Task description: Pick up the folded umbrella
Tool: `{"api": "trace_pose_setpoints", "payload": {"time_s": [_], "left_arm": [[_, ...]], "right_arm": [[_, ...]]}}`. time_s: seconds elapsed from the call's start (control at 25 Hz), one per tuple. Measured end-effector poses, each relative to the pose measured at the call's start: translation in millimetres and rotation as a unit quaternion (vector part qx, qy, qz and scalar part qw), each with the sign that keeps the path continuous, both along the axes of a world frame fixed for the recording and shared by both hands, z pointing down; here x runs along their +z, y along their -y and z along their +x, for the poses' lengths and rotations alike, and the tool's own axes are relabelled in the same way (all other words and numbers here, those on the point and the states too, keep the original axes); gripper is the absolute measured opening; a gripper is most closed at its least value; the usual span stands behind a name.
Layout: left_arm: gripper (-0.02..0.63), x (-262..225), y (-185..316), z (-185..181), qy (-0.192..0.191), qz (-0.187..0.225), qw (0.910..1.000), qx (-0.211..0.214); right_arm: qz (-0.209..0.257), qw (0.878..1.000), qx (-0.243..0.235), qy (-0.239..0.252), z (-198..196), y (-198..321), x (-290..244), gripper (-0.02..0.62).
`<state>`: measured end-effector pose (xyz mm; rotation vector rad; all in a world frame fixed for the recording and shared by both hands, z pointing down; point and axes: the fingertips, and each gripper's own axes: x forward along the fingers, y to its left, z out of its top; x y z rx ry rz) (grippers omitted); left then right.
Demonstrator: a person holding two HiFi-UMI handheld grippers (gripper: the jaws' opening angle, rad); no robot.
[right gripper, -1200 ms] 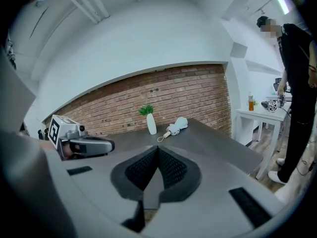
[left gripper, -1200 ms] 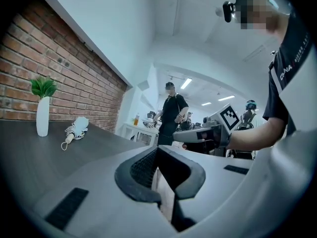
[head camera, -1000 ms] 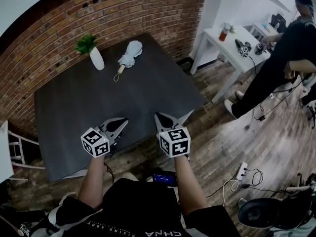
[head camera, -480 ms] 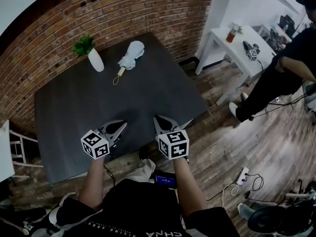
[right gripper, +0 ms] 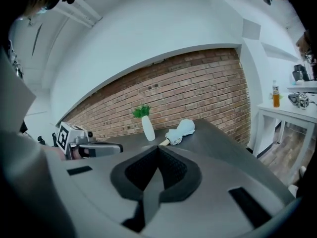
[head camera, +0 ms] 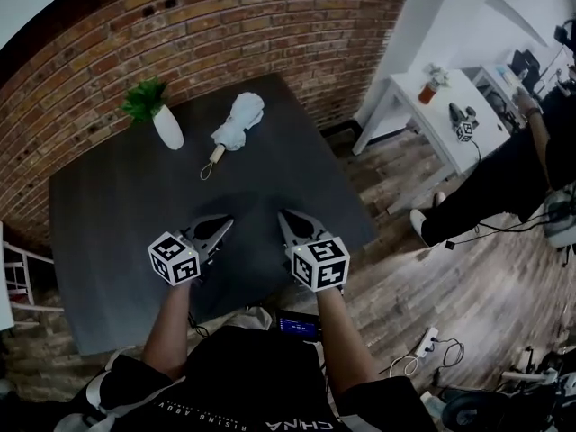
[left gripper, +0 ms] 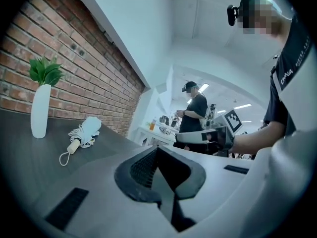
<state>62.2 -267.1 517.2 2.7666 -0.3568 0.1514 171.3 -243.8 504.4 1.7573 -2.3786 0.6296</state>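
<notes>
Head view shows a person holding two grippers over the near part of a dark grey square table (head camera: 117, 196). The left gripper (head camera: 225, 220) has its two jaws squeezed together, and nothing is between them. The right gripper (head camera: 283, 216) has its jaws squeezed together too, with nothing in them. Both grippers point toward a red brick wall (head camera: 225, 25) on the far side of the table.

The folded white umbrella with a wooden handle and a cord loop (head camera: 238, 121) lies flat on the table, well ahead of both pairs of jaws, close to the far edge. It is ahead and to the left of the left jaws. It is ahead and a little to the right of the right jaws. Its handle end points back toward the grippers.

A tall white vase with green leaves (head camera: 167, 126) stands upright near the umbrella, on its left, not touching it. Far to the right of the right jaws, a small white side table (head camera: 423, 106) stands on the wooden floor, with another person in dark clothes (head camera: 504, 178) beside it.
</notes>
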Motion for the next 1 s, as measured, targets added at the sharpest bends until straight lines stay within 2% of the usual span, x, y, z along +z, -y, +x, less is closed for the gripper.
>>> {"api": "trace_pose_setpoints", "payload": {"time_s": [0.24,0.48,1.0], "left_arm": [[0.002,7,31,1,-0.004,-0.012,0.9999,-0.011],[0.002,19,36,8,0.007,-0.016,0.9997,-0.015],[0.002,13,49,43,0.022,-0.012,0.996,-0.085]], "right_arm": [[-0.011,1.0,-0.014,-0.015,-3,37,7,0.008],[-0.022,0.999,-0.037,-0.016,2,53,15,0.008],[-0.018,0.993,-0.121,-0.007,27,86,7,0.008]]}}
